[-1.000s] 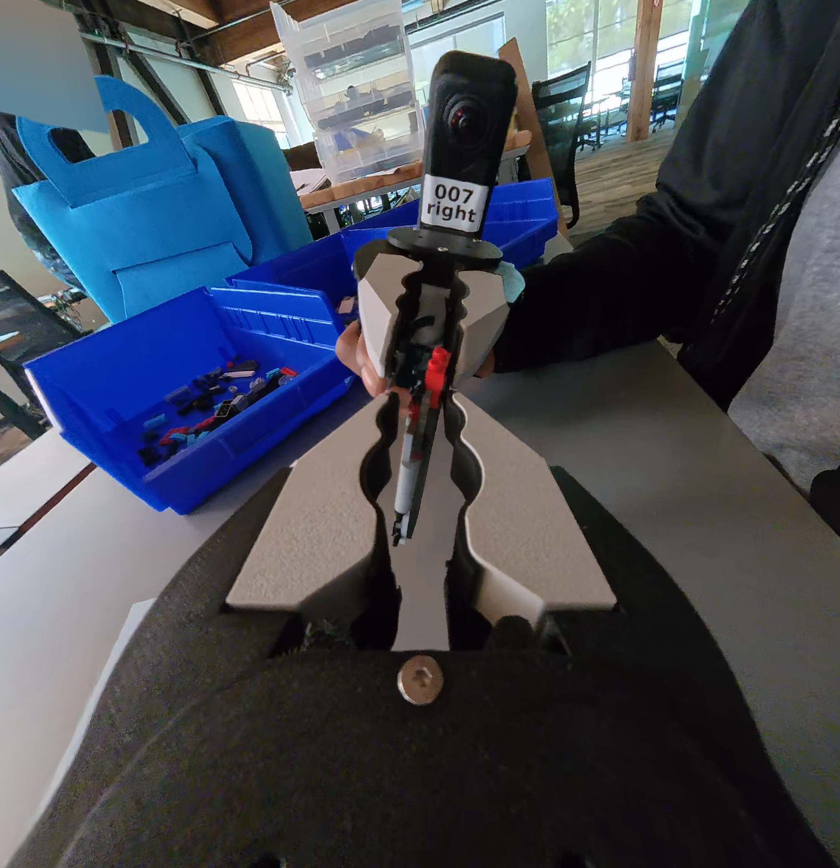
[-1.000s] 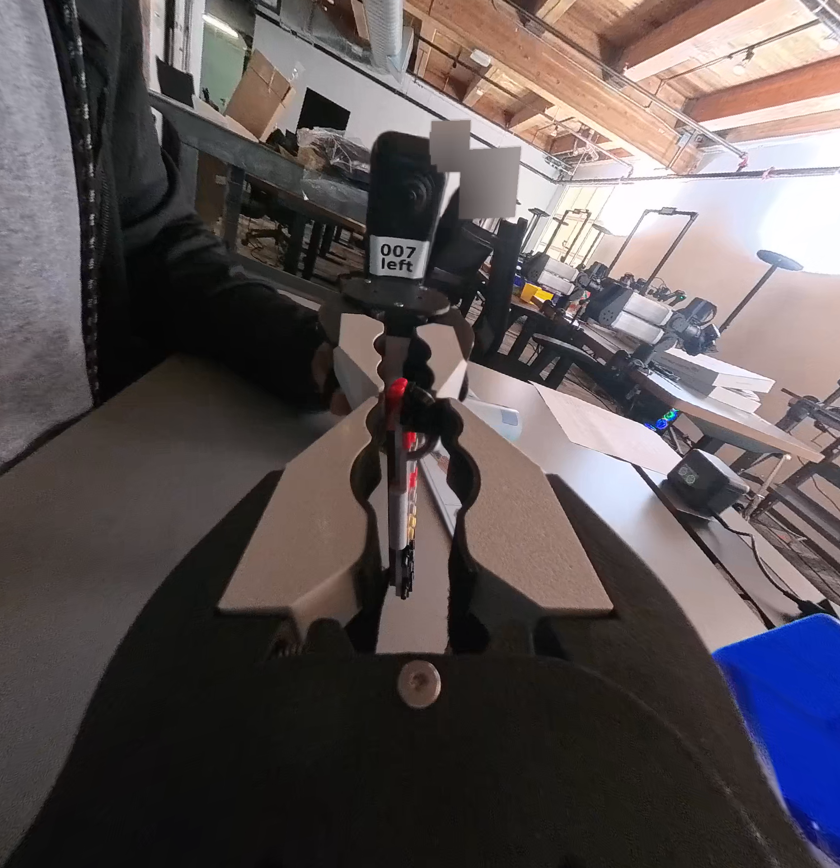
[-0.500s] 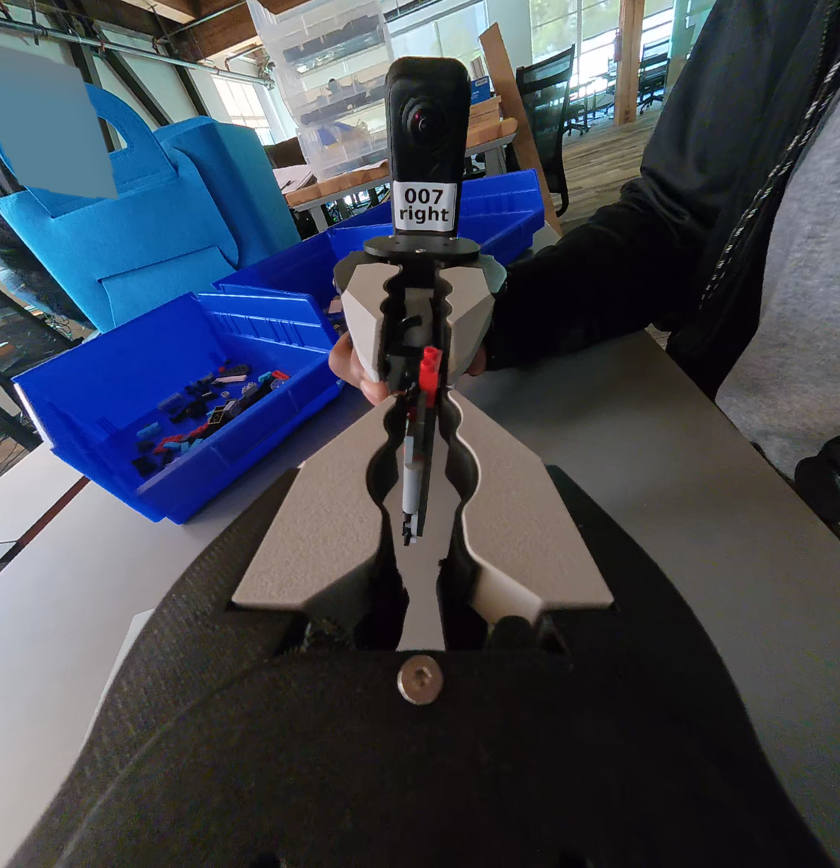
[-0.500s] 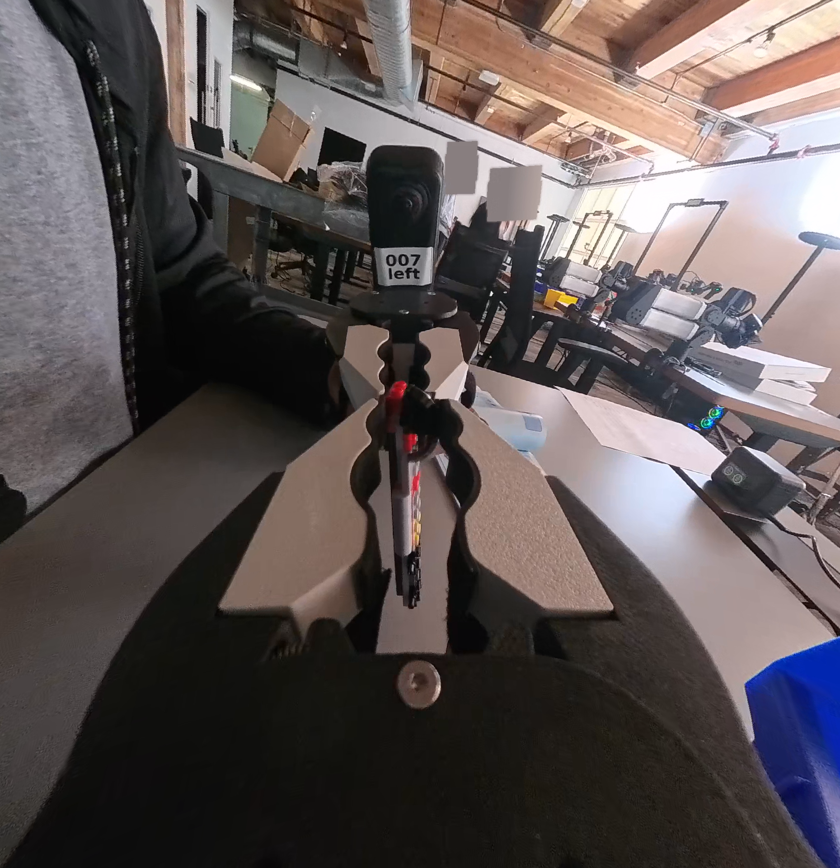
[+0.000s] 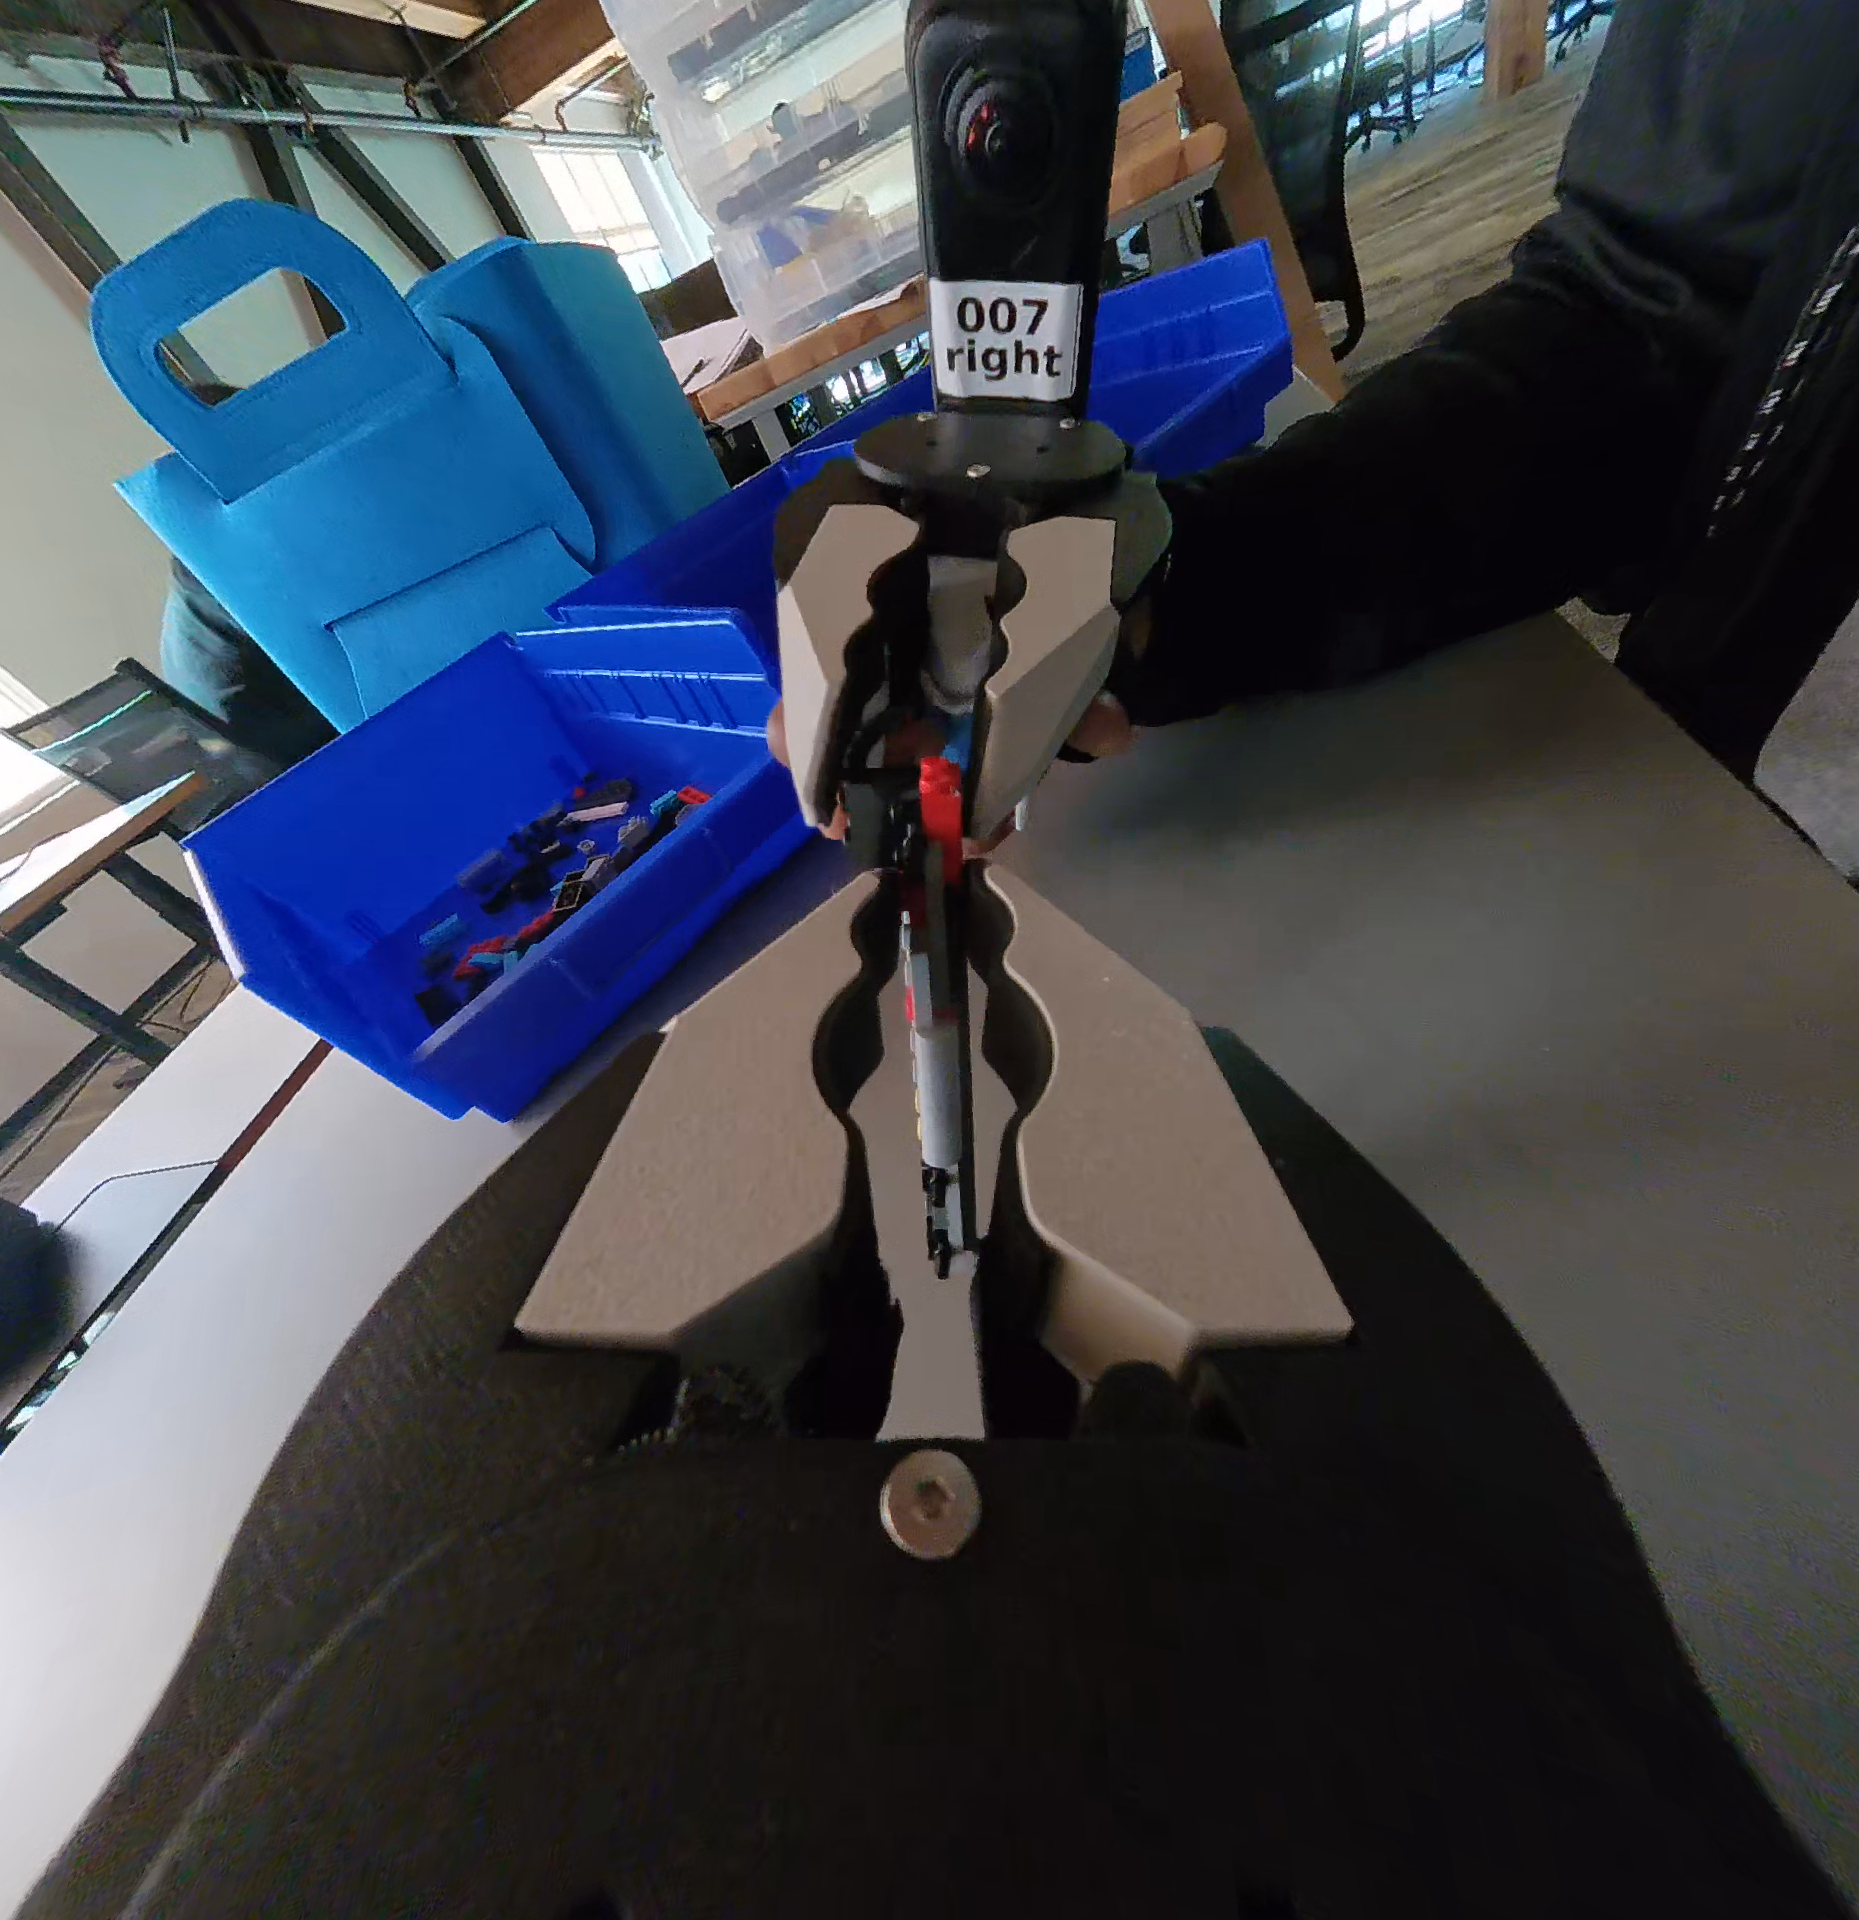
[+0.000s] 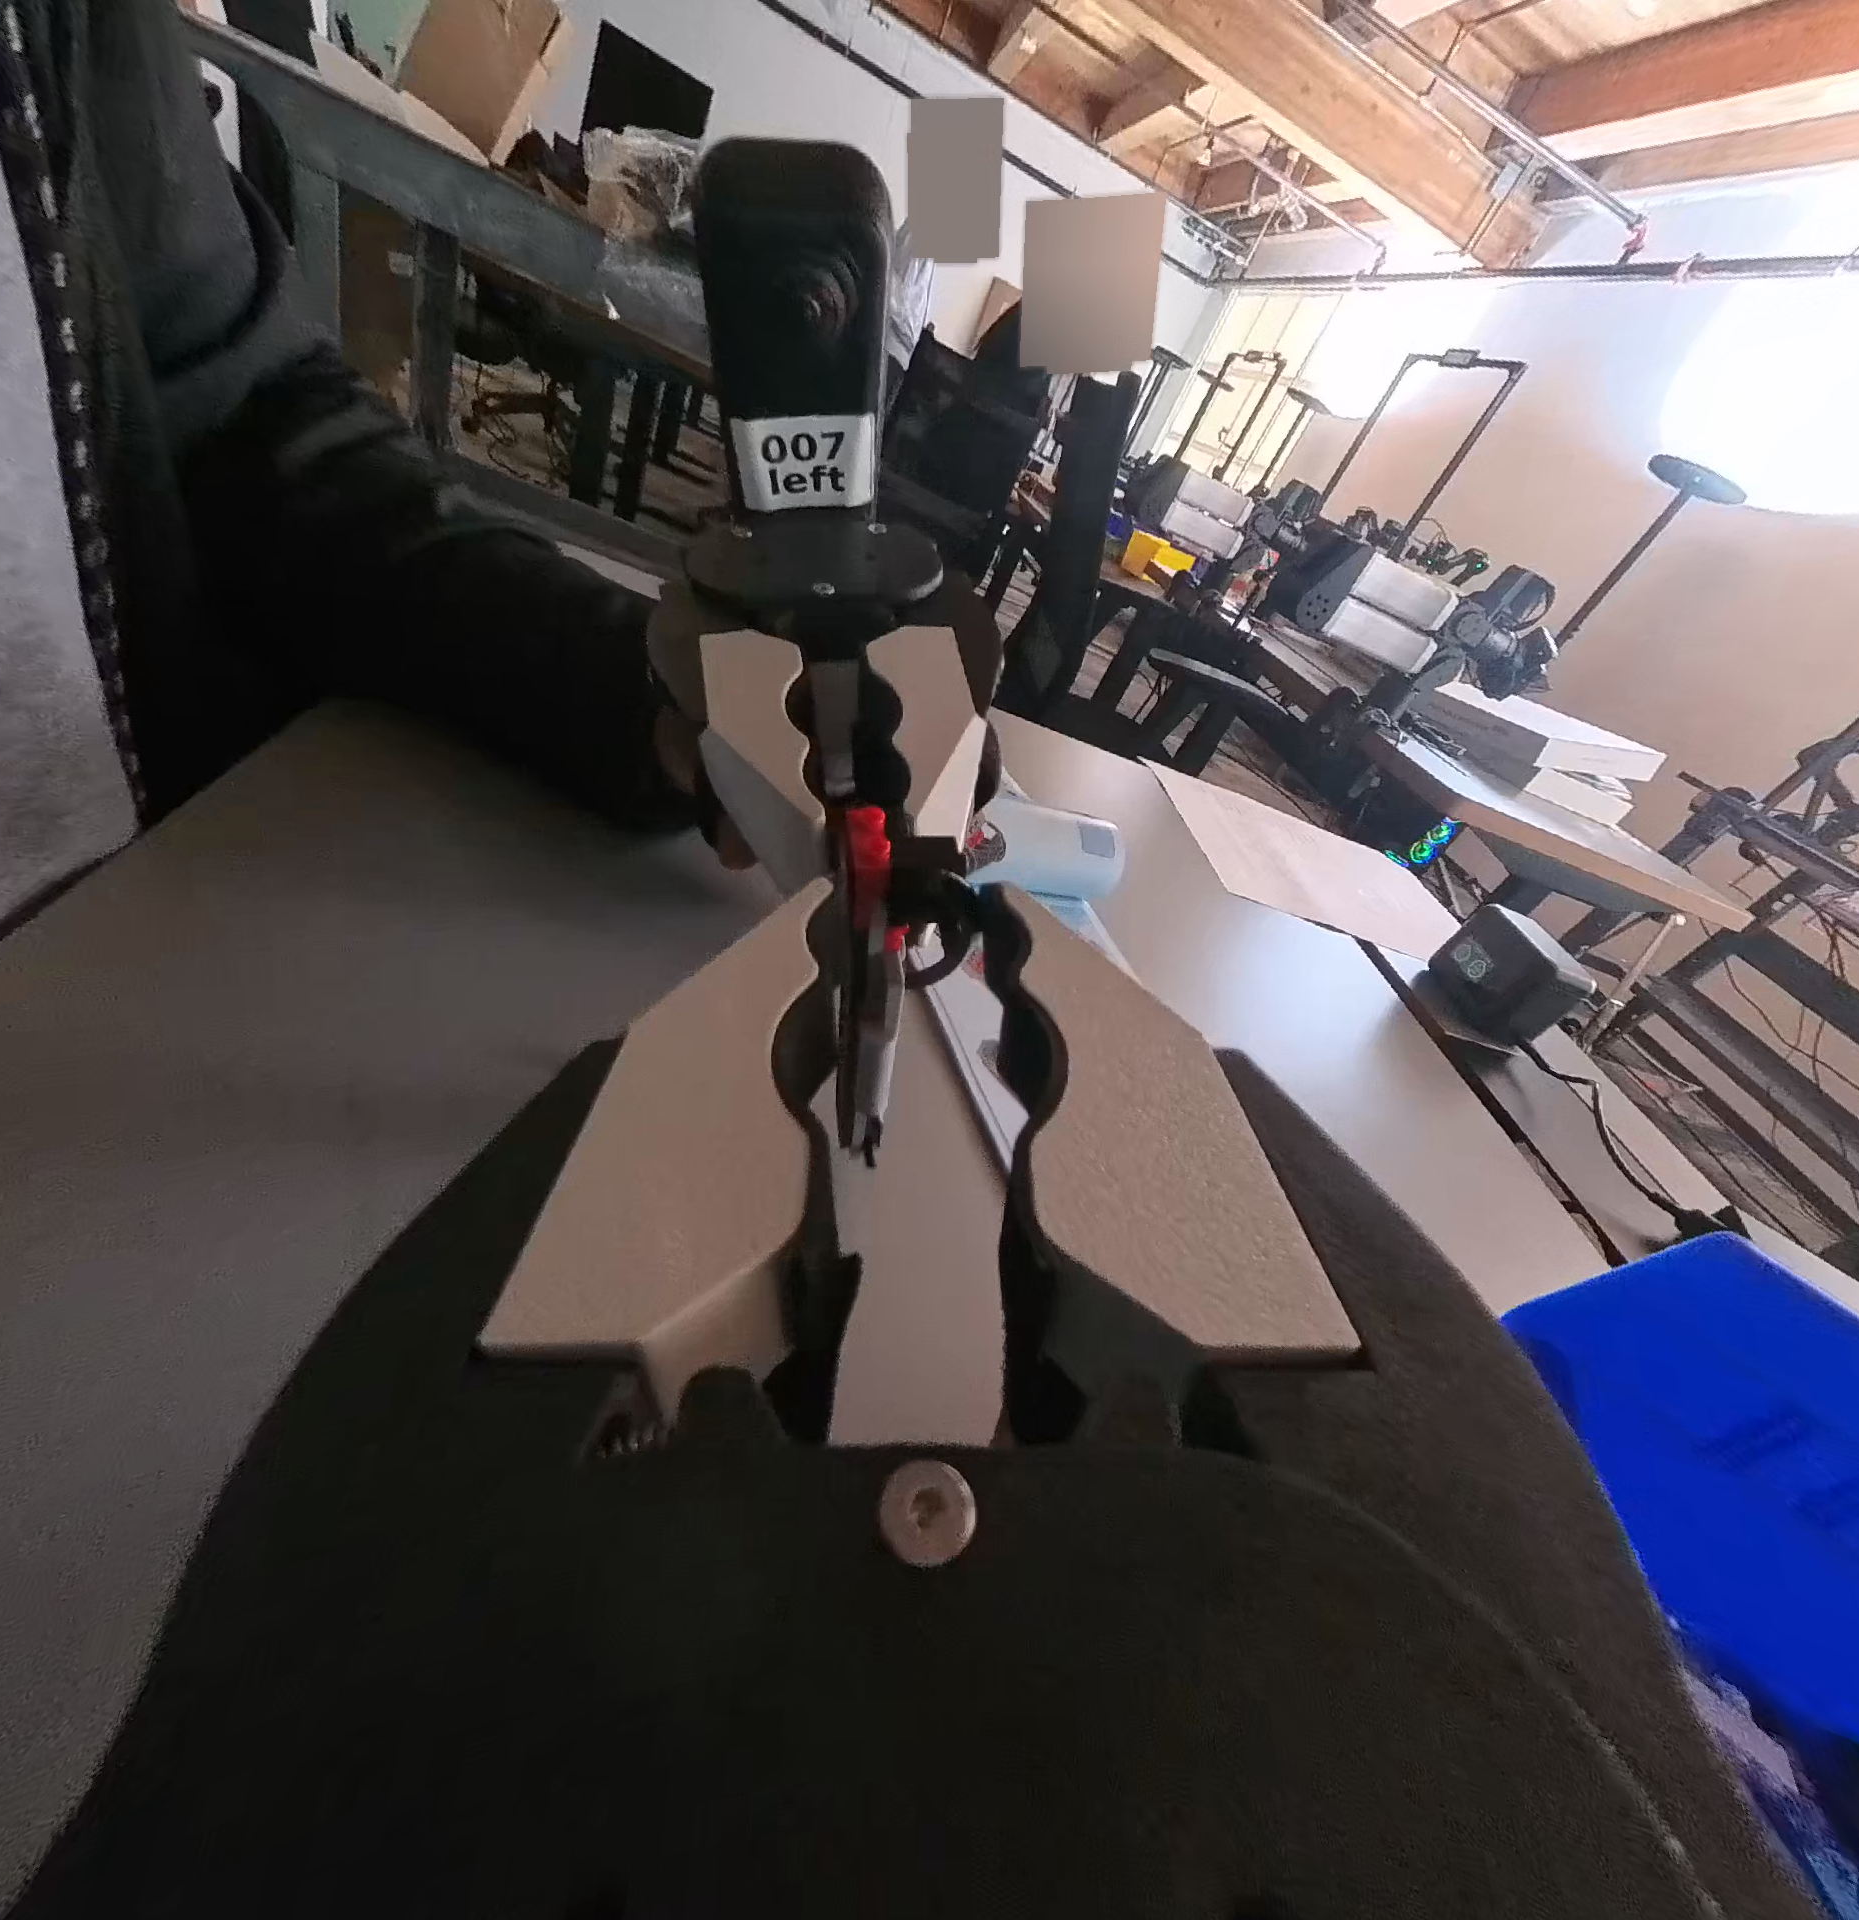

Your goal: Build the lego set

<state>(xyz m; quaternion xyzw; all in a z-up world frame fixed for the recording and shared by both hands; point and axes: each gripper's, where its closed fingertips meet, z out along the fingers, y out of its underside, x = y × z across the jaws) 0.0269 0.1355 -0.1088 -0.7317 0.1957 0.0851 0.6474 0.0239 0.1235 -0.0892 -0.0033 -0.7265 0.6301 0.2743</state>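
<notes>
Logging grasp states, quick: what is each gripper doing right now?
Left gripper: shut on the lego assembly.
Right gripper: nearly closed around the same assembly's other end; grip cannot be told.

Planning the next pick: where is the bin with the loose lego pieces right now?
In the left wrist view the blue bin sits on the table, left of the two grippers, in front of a light blue felt bag.

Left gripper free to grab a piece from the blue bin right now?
Probably not: the left gripper is shut on the lego assembly, shared with the right gripper. The blue bin itself sits unobstructed nearby.
</notes>
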